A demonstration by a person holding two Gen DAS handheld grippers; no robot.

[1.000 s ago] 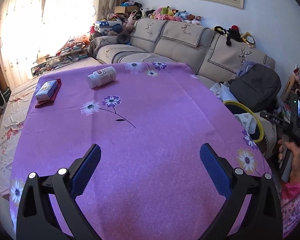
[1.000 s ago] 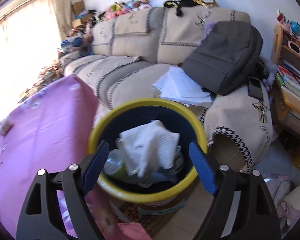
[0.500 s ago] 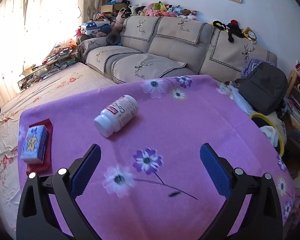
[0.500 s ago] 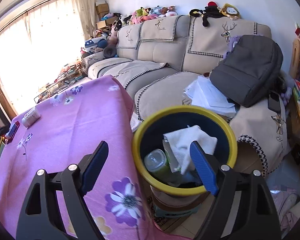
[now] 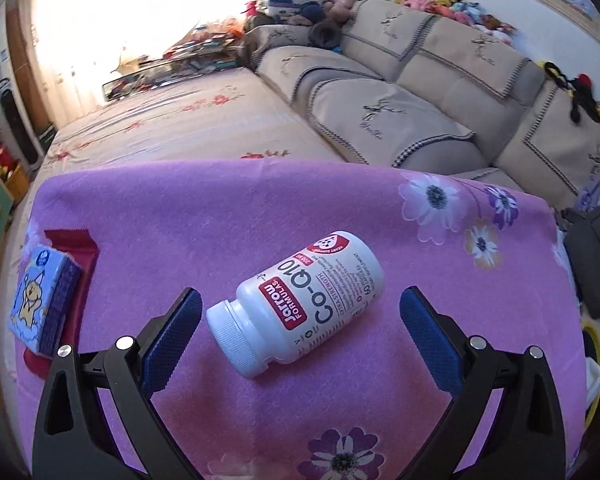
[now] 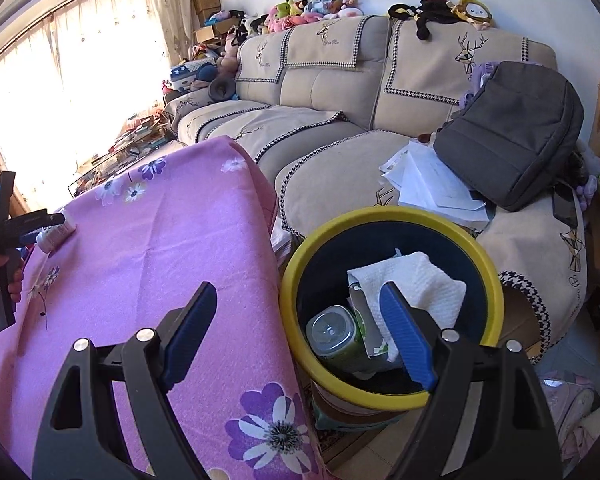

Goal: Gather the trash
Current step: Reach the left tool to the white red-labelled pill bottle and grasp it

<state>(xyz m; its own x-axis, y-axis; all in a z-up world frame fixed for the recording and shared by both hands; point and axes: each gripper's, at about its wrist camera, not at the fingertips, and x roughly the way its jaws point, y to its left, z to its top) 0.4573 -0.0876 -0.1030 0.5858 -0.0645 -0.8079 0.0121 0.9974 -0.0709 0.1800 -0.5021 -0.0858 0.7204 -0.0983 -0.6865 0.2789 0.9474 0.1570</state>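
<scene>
The left gripper [image 5: 300, 322] is released, its fingers spread to either side of a white supplement bottle [image 5: 300, 304] without touching it. The bottle lies on its side on the table [image 5: 220, 220], which carries a purple floral cloth; its cap points toward the gripper. Left of the bottle, a blue tissue pack [image 5: 44, 304] rests on a red wrapper [image 5: 74, 242]. The right gripper [image 6: 300, 332] is also released and holds nothing. Beside the table edge stands a yellow-rimmed bin [image 6: 392, 216] containing a white paper towel [image 6: 416, 284] and a green can [image 6: 336, 336].

Bottle [image 5: 300, 304] on table [image 5: 220, 216], tissue pack [image 5: 44, 296] left; bin [image 6: 392, 308] right of table.
</scene>
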